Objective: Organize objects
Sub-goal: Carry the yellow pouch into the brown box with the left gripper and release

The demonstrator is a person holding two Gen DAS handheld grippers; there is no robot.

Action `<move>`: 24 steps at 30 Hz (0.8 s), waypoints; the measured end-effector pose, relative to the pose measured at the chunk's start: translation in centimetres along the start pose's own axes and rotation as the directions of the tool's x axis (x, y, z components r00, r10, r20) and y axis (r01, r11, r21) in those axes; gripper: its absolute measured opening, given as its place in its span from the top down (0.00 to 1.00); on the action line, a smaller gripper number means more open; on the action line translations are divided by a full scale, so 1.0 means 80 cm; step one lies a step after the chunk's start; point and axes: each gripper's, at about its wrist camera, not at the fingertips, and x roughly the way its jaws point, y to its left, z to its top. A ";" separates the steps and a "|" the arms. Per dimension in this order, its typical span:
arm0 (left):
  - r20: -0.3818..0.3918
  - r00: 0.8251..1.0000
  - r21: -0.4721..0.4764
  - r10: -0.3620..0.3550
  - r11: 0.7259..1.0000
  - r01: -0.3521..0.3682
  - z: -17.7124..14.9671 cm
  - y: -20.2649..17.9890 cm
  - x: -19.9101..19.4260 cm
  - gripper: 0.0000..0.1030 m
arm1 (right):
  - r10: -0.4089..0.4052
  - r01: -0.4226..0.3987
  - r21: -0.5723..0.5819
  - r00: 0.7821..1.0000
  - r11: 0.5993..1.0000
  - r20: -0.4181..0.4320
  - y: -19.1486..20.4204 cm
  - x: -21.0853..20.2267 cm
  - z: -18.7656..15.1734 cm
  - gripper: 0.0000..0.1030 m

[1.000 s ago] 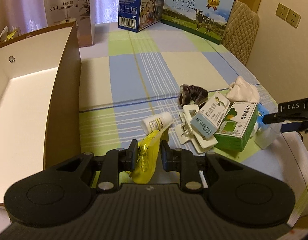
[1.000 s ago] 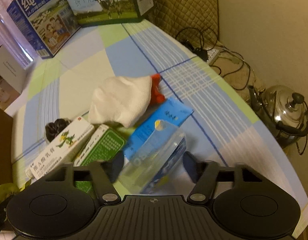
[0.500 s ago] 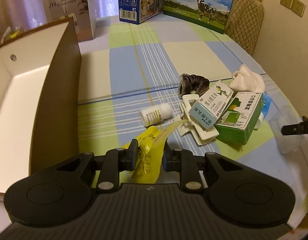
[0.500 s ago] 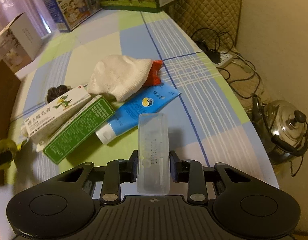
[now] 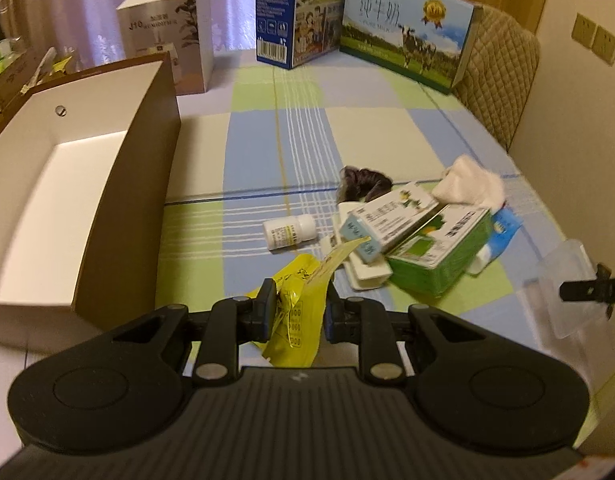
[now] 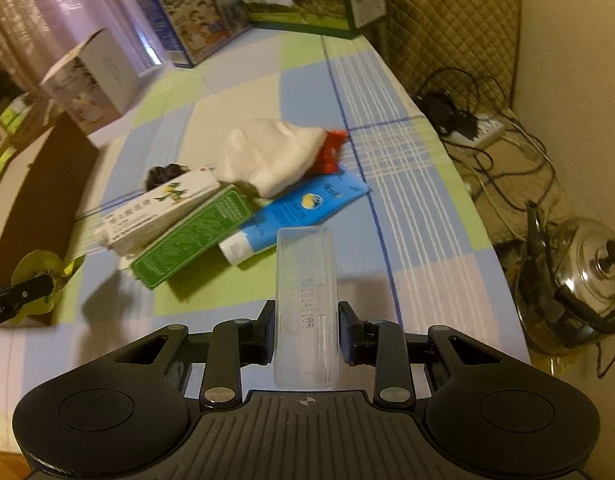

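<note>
My left gripper (image 5: 297, 312) is shut on a yellow packet (image 5: 297, 300) and holds it above the table's near edge, right of the open brown box (image 5: 119, 200). My right gripper (image 6: 305, 328) is shut on a clear plastic case (image 6: 306, 304) and holds it above the checked tablecloth; the case also shows in the left wrist view (image 5: 559, 292). On the cloth lie a small white pill bottle (image 5: 289, 232), a white medicine box (image 6: 159, 212), a green box (image 6: 191, 236), a blue tube (image 6: 295, 212), a white cloth (image 6: 271, 152), a dark hair tie (image 5: 363, 184) and a white clip (image 5: 363, 268).
Two milk cartons (image 5: 403, 28) and a white humidifier box (image 5: 167, 36) stand at the table's far end. A quilted chair (image 5: 503, 72) is at the far right. A steel kettle (image 6: 587, 280) and a power strip with cables (image 6: 483, 132) lie on the floor to the right.
Both grippers pulled back and up from the pile. My right gripper, open around the clear case one second ago, closed on it and lifted it. The left one kept the yellow packet.
</note>
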 end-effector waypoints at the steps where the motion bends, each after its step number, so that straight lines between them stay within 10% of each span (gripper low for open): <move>1: 0.007 1.000 -0.011 0.001 1.000 -0.001 0.000 -0.003 -0.007 0.82 | 0.010 -0.010 -0.012 1.000 1.000 0.003 0.001 -0.004 0.001 0.73; 24: 0.207 0.978 -0.111 -0.010 0.993 0.033 0.013 0.034 -0.129 0.82 | 0.190 -0.182 -0.168 0.981 0.969 0.029 0.120 -0.029 -0.001 0.73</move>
